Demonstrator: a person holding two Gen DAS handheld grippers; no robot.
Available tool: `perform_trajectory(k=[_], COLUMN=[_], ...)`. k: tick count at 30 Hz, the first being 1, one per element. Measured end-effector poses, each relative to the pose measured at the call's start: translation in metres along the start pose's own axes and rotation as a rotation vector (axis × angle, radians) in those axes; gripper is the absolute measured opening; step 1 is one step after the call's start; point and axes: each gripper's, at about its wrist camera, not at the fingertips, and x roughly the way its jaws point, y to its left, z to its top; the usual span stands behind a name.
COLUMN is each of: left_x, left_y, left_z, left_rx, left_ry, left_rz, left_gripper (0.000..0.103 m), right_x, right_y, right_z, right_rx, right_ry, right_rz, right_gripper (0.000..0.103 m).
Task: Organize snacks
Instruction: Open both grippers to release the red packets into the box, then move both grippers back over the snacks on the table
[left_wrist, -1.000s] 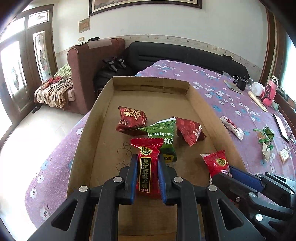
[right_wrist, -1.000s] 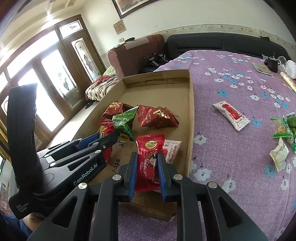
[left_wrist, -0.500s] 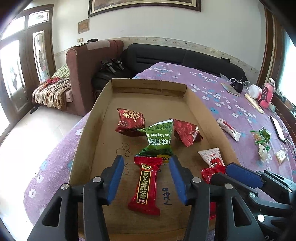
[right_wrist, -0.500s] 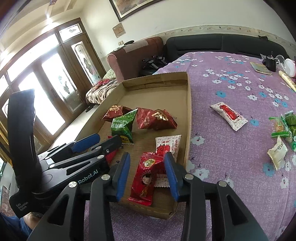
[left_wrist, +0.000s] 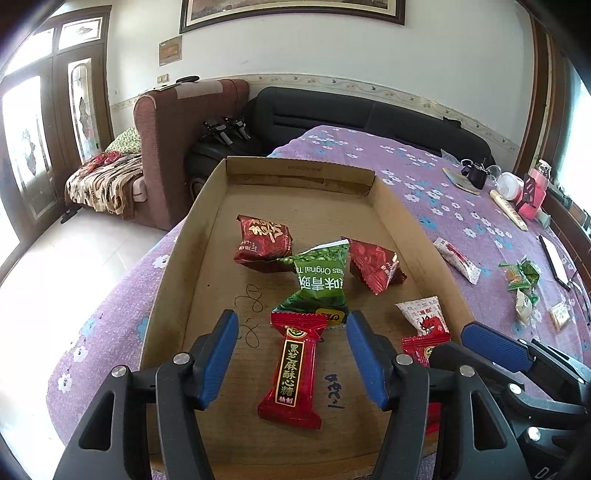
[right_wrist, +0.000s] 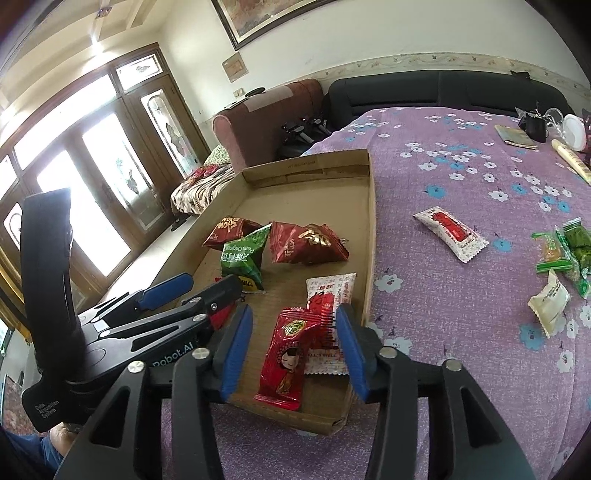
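A red candy (left_wrist: 293, 373) lies flat on the tray (left_wrist: 177, 254) floor between the pads of the left gripper (left_wrist: 291, 354); its jaws are opening and clear of the wrapper. A red packet (right_wrist: 284, 360) lies near the tray's front edge, partly over a white packet (right_wrist: 327, 321), between the opening jaws of the right gripper (right_wrist: 293, 347), untouched. More snacks lie farther back. Others (right_wrist: 452, 232) remain on the purple cloth (right_wrist: 461, 332).
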Motion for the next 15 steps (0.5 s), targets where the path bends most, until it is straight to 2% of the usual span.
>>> perform_trajectory(k=[5,10,15], left_x=[-0.002,-0.005,-0.006], left_y=[0.001,-0.001,-0.005], left_z=[-0.001,-0.002,-0.002], left_rx=[-0.002,0.010,0.032], left_ry=[-0.005,-0.018,-0.028], left_rz=[-0.003,-0.005,0.005], left_gripper=[0.069,0.076,0.077], right_x=[-0.003,-0.012,-0.025], right_y=[0.001,0.004,-0.001], right_z=[0.000,0.000,-0.003], right_rx=[-0.003,-0.017,0.002], right_ry=[-0.013,-0.042,-0.051], right_rz=[-0.010,-0.040,-0.042], right_gripper=[0.048,0.048,0.051])
